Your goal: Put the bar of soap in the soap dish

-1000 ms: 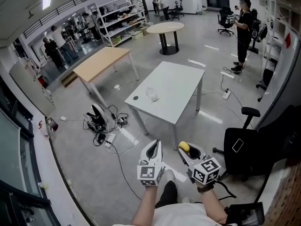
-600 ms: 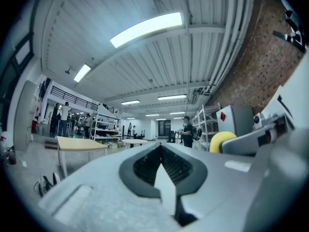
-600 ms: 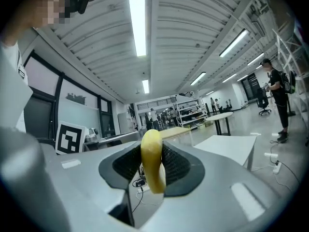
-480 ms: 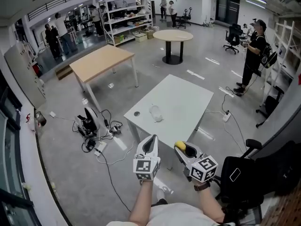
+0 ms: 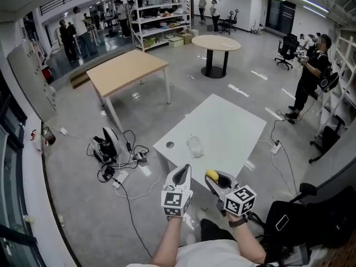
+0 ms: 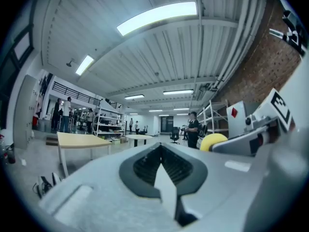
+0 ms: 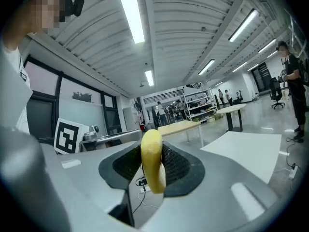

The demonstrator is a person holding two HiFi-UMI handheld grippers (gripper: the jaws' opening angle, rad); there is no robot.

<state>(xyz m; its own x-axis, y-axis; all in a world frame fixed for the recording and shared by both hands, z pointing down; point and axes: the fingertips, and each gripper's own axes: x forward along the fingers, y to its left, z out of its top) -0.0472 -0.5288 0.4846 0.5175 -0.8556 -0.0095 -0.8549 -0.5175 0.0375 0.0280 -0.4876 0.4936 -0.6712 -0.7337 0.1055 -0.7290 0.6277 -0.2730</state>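
Showing the yellow bar of soap [image 7: 152, 153] clamped on edge between the two dark ribbed pads of the right gripper [image 5: 213, 178], whose jaws are closed on it; in the head view the soap sits low in the frame, near 6 o'clock, just over the near edge of the white table [image 5: 239, 127]. Beside it at 9 o'clock, close but apart, is the left gripper [image 5: 181, 176], its jaws closed together with nothing between them. On the table top, at 11 o'clock from the soap, lies a small translucent soap dish [image 5: 194, 146], and a dark round spot [image 5: 169, 144] marks the surface at 9 o'clock of the dish. On the grey floor at 9 o'clock of the white table lies a tangle of cables and devices [image 5: 111, 149]. A wooden table [image 5: 125, 68] stands at 11 o'clock, a round table [image 5: 216, 42] at 12 o'clock, and a standing person in black [image 5: 311, 77] at 2 o'clock.
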